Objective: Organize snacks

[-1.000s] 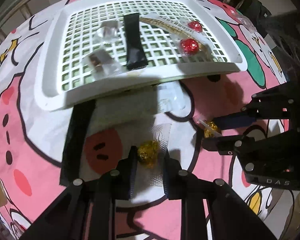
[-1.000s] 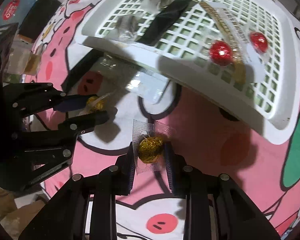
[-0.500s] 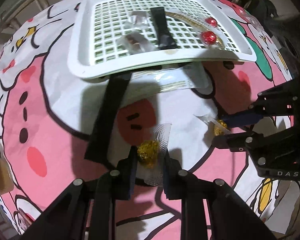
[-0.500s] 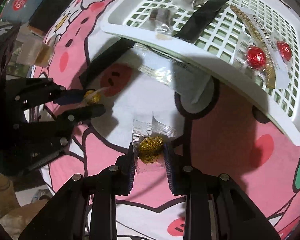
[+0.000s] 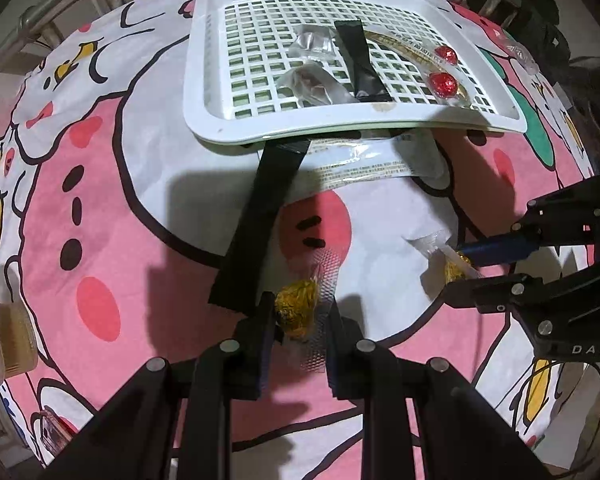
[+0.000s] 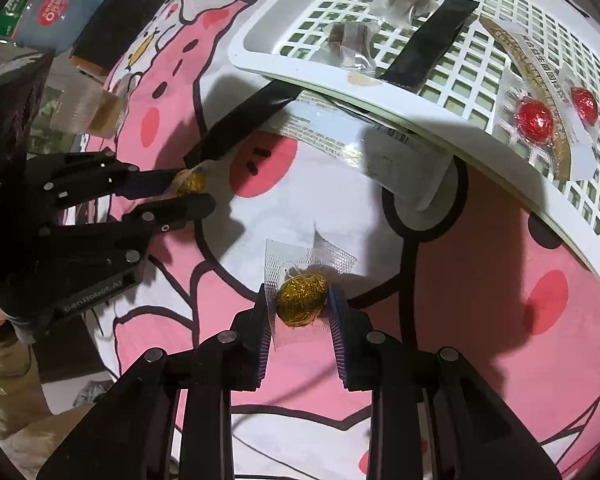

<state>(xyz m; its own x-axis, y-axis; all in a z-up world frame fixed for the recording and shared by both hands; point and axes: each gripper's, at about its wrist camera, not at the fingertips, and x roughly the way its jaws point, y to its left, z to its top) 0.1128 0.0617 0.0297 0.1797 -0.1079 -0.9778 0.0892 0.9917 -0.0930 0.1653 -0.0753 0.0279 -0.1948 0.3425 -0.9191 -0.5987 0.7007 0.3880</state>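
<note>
both grippers are matte black linkage frames dotted with round silver screw heads. the left gripper has ribbed blue pads on the inner faces of its fingers; the right gripper has the same. white lettering behind the fingers: "das" on one body, "cenrobot ai" on the other.

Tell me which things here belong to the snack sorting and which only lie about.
Job: left gripper and right gripper, each holding a gold candy; white basket; red candies.
Lying about: blue packet; cartoon cloth.
</note>
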